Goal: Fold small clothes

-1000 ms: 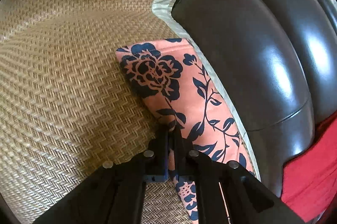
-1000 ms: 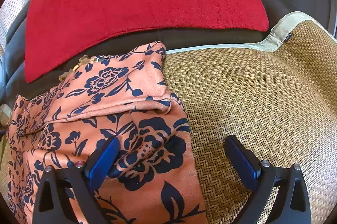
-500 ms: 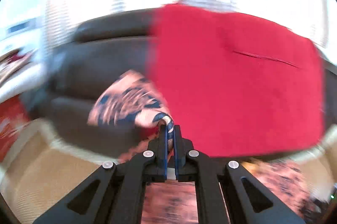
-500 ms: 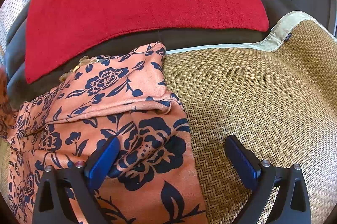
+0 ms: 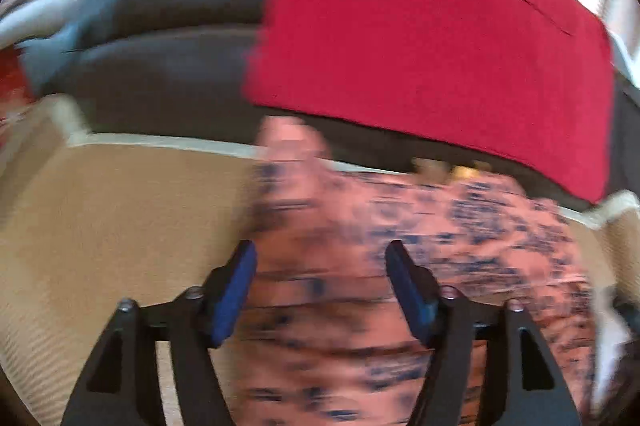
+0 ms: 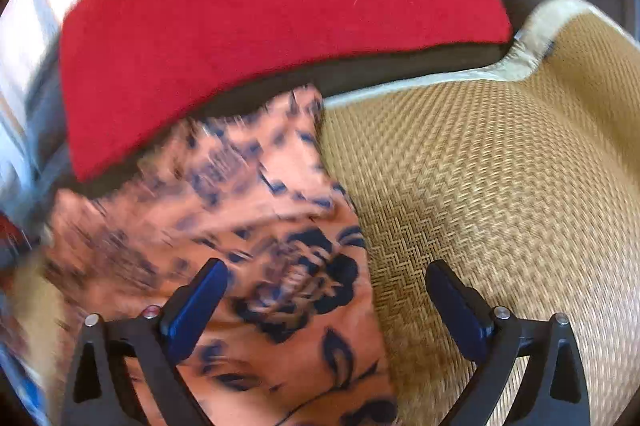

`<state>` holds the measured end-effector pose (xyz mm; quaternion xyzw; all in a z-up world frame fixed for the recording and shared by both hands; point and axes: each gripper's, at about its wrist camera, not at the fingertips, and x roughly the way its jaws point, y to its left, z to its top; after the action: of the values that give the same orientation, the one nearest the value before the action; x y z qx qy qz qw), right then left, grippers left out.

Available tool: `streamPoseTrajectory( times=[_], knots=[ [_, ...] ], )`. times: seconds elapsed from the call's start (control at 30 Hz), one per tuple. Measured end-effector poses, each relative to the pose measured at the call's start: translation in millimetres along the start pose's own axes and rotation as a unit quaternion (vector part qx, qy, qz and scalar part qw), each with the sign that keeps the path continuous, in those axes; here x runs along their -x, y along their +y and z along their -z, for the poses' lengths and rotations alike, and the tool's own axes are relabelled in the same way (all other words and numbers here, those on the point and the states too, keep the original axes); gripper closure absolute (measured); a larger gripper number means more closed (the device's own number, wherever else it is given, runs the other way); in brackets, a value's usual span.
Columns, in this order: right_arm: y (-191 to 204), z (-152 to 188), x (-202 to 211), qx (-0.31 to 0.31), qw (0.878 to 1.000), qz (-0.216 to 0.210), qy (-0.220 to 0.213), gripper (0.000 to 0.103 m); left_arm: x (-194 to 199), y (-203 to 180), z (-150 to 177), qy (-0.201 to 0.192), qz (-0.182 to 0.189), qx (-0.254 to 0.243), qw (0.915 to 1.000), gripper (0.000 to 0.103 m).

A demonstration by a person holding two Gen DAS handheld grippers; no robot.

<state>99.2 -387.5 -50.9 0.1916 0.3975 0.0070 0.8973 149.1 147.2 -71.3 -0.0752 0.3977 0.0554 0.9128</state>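
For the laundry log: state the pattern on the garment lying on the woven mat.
Salmon-orange with dark navy flowers and leaves on the garment; clearest in the right wrist view.

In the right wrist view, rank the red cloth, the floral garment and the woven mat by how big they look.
1. red cloth and woven mat: look alike, so unranked
2. floral garment, though its nearness to the camera makes this unsure

Both wrist views look down close over the floral garment (image 5: 420, 266) (image 6: 248, 234) towards the red cloth (image 5: 432, 25) (image 6: 272, 9) behind it, which both share.
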Motion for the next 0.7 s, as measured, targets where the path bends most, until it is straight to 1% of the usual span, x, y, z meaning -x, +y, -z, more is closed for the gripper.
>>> streamPoseTrajectory(
  times=[0.03, 0.07, 0.1, 0.13, 0.17, 0.2, 0.23, 0.3, 0.33, 0.37, 0.43, 0.47, 0.5, 0.53, 0.57, 0.63, 0.7],
  knots=[
    [10.0, -8.1, 9.9, -0.001, 1.0, -0.027, -0.008, 0.004, 0.9, 11.0, 1.4, -0.001, -0.013, 0.005, 0.9999, 0.033],
    [27.8, -19.4, 15.1, 0.009, 0.998, -0.063, -0.005, 0.004, 0.3, 29.9, 3.2, 0.006, -0.025, 0.017, 0.9995, 0.033],
    [44.5, -29.3, 14.1, 0.018, 0.996, -0.091, 0.003, 0.004, -2.9, 43.1, 5.9, 0.018, -0.028, 0.03, 0.999, 0.033],
    [57.1, -37.0, 9.0, 0.023, 0.994, -0.111, 0.012, 0.004, -7.5, 46.2, 8.9, 0.022, -0.027, 0.04, 0.9986, 0.033],
    [71.8, -45.6, -3.6, 0.027, 0.991, -0.13, 0.029, 0.004, -6.0, 59.0, 14.0, 0.023, -0.024, 0.064, 0.9974, 0.033],
    [84.7, -53.4, -22.4, 0.027, 0.989, -0.14, 0.05, 0.004, -4.6, 64.7, 17.6, 0.021, -0.021, 0.075, 0.9967, 0.033],
    [93.6, -59.1, -42.1, 0.02, 0.988, -0.137, 0.068, 0.005, -3.8, 69.2, 21.3, 0.021, -0.018, 0.083, 0.9962, 0.033],
    [109.0, -68.7, -94.2, 0.009, 0.986, -0.119, 0.121, 0.01, 4.3, 79.1, 30.1, 0.021, -0.015, 0.089, 0.9957, 0.033],
    [111.4, -69.9, -111.8, 0.002, 0.985, -0.105, 0.137, 0.022, 8.2, 83.3, 33.6, 0.02, -0.016, 0.09, 0.9956, 0.033],
    [114.6, -70.0, -135.5, -0.011, 0.983, -0.087, 0.163, 0.035, 8.3, 85.7, 37.1, 0.019, -0.016, 0.092, 0.9955, 0.033],
    [121.5, -66.7, -160.5, -0.017, 0.978, -0.07, 0.194, 0.045, 11.5, 95.6, 43.9, 0.019, -0.015, 0.1, 0.9947, 0.033],
    [126.3, -66.0, -163.6, -0.011, 0.978, -0.066, 0.197, 0.054, 11.9, 98.5, 45.4, 0.02, -0.015, 0.101, 0.9945, 0.033],
    [132.4, -66.2, -165.0, 0.002, 0.978, -0.067, 0.199, 0.065, 11.6, 102.0, 47.4, 0.023, -0.017, 0.103, 0.9943, 0.033],
    [144.9, -67.9, -158.3, 0.027, 0.979, -0.066, 0.193, 0.093, 13.8, 105.0, 47.7, 0.023, -0.019, 0.105, 0.994, 0.033],
    [152.1, -71.3, -148.2, 0.039, 0.981, -0.066, 0.178, 0.096, 16.4, 107.6, 48.0, 0.022, -0.021, 0.106, 0.9939, 0.033],
    [160.6, -79.4, -113.8, 0.045, 0.987, -0.081, 0.133, 0.097, 19.6, 108.0, 48.3, 0.016, -0.021, 0.104, 0.9943, 0.033],
    [156.1, -86.2, -72.6, 0.046, 0.993, -0.08, 0.076, 0.096, 24.4, 103.9, 44.8, 0.006, -0.02, 0.094, 0.9954, 0.033]
  ],
)
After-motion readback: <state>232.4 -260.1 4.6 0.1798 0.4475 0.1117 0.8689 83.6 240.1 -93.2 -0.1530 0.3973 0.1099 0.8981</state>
